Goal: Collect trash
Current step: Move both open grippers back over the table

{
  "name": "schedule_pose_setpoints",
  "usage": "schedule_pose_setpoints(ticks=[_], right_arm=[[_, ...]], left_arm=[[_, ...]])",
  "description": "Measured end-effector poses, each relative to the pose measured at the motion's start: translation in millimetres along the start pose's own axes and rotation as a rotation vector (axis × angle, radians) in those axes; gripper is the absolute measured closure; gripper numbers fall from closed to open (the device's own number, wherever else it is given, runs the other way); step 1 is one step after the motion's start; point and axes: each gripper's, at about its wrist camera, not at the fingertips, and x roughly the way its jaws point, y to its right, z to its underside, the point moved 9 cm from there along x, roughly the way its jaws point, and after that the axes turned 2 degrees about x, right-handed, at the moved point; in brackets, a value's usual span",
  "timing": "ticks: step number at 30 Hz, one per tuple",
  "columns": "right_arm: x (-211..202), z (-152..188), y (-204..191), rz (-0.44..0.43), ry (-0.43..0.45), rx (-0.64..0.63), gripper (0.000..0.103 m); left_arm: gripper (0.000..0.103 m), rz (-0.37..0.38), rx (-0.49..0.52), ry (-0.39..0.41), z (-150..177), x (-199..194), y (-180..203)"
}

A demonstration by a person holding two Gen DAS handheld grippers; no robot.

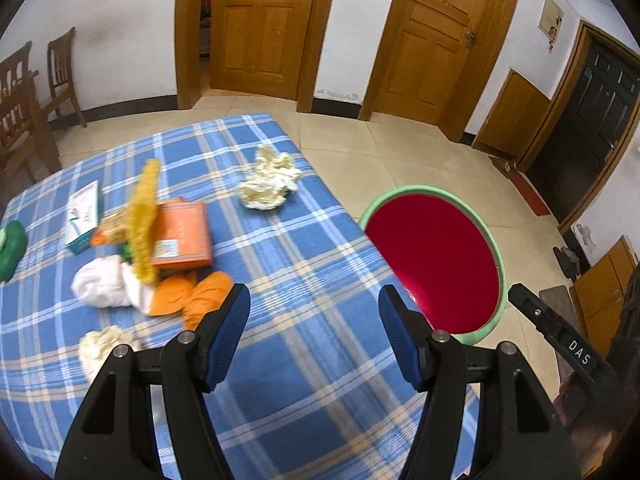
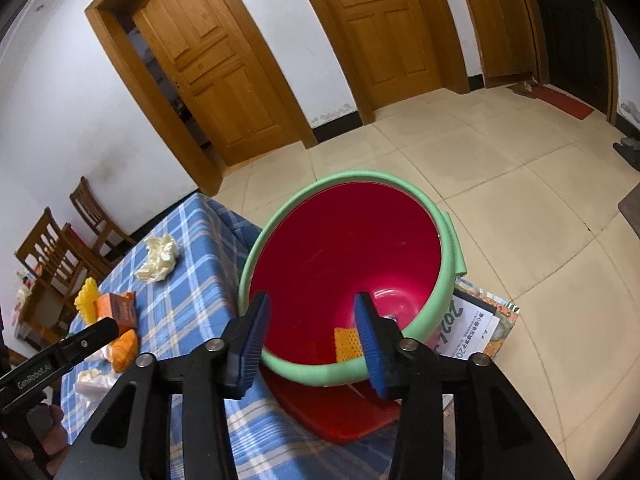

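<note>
Red basin (image 2: 450, 240) with green rim sat beside table (image 1: 304, 264); yellow scrap (image 2: 347, 343) lay inside. My right gripper (image 2: 312, 340) hung above it, jaws wide, empty. Left gripper (image 1: 314, 338) wide too, over cloth. Best next pick: crumpled tissue (image 1: 269, 184), approached from above, squeezed gently.

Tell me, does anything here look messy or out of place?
Yes. Crumpled paper, an orange box and wrappers lie scattered on the checked tablecloth. The red bin beside the table holds only one yellow piece; both grippers are open and empty.
</note>
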Motion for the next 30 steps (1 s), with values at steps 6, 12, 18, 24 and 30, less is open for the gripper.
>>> schedule_pose_setpoints(ticks=[6,12,18,24,30], right_arm=[[-7.2,7.8,-11.5,-0.015,-0.01,-0.009,0.052],[-13.1,13.6,-25.4,-0.036,-0.01,-0.032,0.047],[-16.7,18.8,-37.3,-0.054,-0.01,-0.05,0.046],[-15.4,24.7,-45.2,-0.066,-0.025,-0.063,0.046],[-12.1,29.2,-50.4,-0.071,-0.039,-0.073,0.046]], left_arm=[[0.034,-0.032,-0.029,0.03,5.8,-20.7,-23.0],[0.034,-0.078,-0.072,0.048,13.3,-36.8,-54.7],[0.034,-0.126,-0.125,0.053,23.9,-46.8,-88.6],[0.034,-0.173,-0.179,0.063,33.0,-54.9,-122.9],[0.034,-0.229,-0.217,0.051,44.2,-54.4,-150.5]])
